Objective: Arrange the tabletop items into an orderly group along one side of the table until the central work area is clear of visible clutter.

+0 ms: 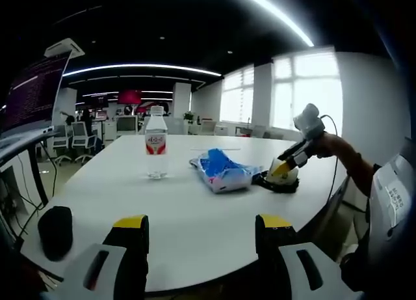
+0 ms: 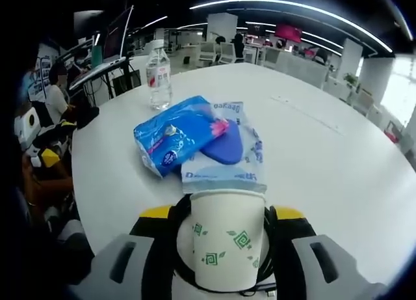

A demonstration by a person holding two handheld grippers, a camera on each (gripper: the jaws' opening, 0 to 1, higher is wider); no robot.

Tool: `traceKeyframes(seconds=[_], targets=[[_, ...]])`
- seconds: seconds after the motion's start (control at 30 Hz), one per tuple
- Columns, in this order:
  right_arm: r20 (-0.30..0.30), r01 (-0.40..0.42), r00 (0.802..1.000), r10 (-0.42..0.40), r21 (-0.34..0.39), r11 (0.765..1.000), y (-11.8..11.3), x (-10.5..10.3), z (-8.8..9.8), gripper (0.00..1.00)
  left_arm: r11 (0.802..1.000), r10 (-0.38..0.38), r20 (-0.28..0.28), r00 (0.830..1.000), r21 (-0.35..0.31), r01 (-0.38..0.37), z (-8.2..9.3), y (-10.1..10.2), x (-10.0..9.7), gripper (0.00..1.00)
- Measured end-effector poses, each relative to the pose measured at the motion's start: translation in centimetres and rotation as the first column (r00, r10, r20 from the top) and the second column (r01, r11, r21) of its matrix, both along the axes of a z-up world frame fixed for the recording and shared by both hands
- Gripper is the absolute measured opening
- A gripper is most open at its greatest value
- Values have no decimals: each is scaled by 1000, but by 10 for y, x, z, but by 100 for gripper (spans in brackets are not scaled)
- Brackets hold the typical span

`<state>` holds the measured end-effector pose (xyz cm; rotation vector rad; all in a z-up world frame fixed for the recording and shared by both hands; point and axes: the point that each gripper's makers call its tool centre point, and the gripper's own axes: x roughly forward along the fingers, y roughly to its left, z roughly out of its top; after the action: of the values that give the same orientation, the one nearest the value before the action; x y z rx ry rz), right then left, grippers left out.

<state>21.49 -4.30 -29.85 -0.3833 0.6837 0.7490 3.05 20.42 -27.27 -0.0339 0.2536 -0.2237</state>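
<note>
Right gripper (image 2: 227,248) clenched on a white paper cup with green motifs (image 2: 227,238), standing just beside the blue-and-white plastic packets (image 2: 195,144); clear water bottle (image 2: 158,75) beyond. Left gripper (image 1: 201,241) released, hovering above the round white table (image 1: 195,209). Excess squeeze could crumple or tip the cup.

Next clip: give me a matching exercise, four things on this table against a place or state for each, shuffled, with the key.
Things:
1. paper cup
2. water bottle
3. blue packets
4. black mouse-like object

Places or states:
A. at the table edge, beside the left gripper
B. between the jaws of the right gripper
C. standing upright, cap on
D. lying flat, overlapping, mid-table

Pairs: 1-B, 2-C, 3-D, 4-A
</note>
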Motion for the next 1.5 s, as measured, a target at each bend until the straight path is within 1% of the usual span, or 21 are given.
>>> traceKeyframes(seconds=[0.1, 0.17, 0.3, 0.6, 0.63, 0.7, 0.8, 0.97, 1.07, 1.1, 1.17, 1.2, 1.27, 1.3, 1.33, 1.37, 1.43, 1.47, 1.5], targets=[[-28, 23, 999, -22, 30, 999, 0, 0, 0, 46, 1000, 10, 11, 1000, 5, -10, 2, 2, -1, 65], [-28, 33, 999, -32, 36, 999, -2, 3, 0, 43, 1000, 13, 23, 1000, -2, -13, 5, 3, -2, 65], [-33, 40, 999, -38, 35, 999, -2, 2, 0, 43, 1000, 24, 38, 999, -4, -24, 8, 6, -2, 65], [-31, 45, 999, -43, 43, 998, -4, 3, 5, 41, 1000, 25, 34, 999, -4, -25, 7, 6, -3, 65], [-28, 39, 999, -38, 47, 998, -4, 2, 6, 41, 1000, 26, 36, 999, -3, -26, 7, 6, -3, 65], [-39, 43, 998, -40, 79, 996, -3, 1, 8, 41, 1000, 25, 35, 999, -3, -25, 7, 6, -3, 65], [-36, 48, 998, -45, 91, 995, -6, -1, 10, 41, 1000, 21, 27, 999, 5, -22, 6, 6, -5, 65], [-17, 50, 999, -48, 108, 993, -8, -6, 18, 40, 1000, 26, 27, 999, 3, -26, 6, 7, -6, 65], [3, 31, 999, -32, 105, 994, -7, -12, 26, 40, 999, 34, 28, 999, 2, -34, 6, 9, -7, 65], [19, 10, 1000, -12, 109, 994, -4, -13, 29, 40, 999, 38, 25, 999, 2, -38, 5, 10, -7, 65], [38, -6, 999, 2, 122, 993, 1, -16, 39, 39, 999, 41, 21, 999, 5, -41, 5, 10, -7, 65], [69, -50, 997, 42, 129, 990, 8, -18, 46, 39, 999, 40, 20, 999, 6, -40, 5, 10, -7, 65], [97, -77, 993, 64, 142, 987, 16, -22, 56, 39, 999, 37, 21, 999, 8, -37, 6, 10, -7, 65], [126, -105, 988, 84, 171, 980, 25, -24, 65, 38, 999, 36, 23, 999, 7, -36, 7, 10, -7, 65], [133, -113, 987, 90, 179, 977, 28, -25, 67, 38, 999, 36, 24, 999, 7, -37, 7, 10, -7, 65], [149, -128, 984, 96, 223, 966, 40, -28, 77, 38, 999, 37, 25, 999, 7, -38, 7, 10, -7, 65], [174, -158, 978, 114, 264, 952, 54, -32, 88, 38, 999, 37, 28, 999, 11, -37, 8, 11, -7, 65], [189, -178, 974, 125, 299, 937, 64, -34, 95, 38, 999, 38, 28, 999, 11, -38, 9, 11, -7, 65], [193, -188, 972, 133, 307, 933, 68, -36, 97, 38, 999, 38, 30, 999, 8, -38, 9, 11, -7, 65]])
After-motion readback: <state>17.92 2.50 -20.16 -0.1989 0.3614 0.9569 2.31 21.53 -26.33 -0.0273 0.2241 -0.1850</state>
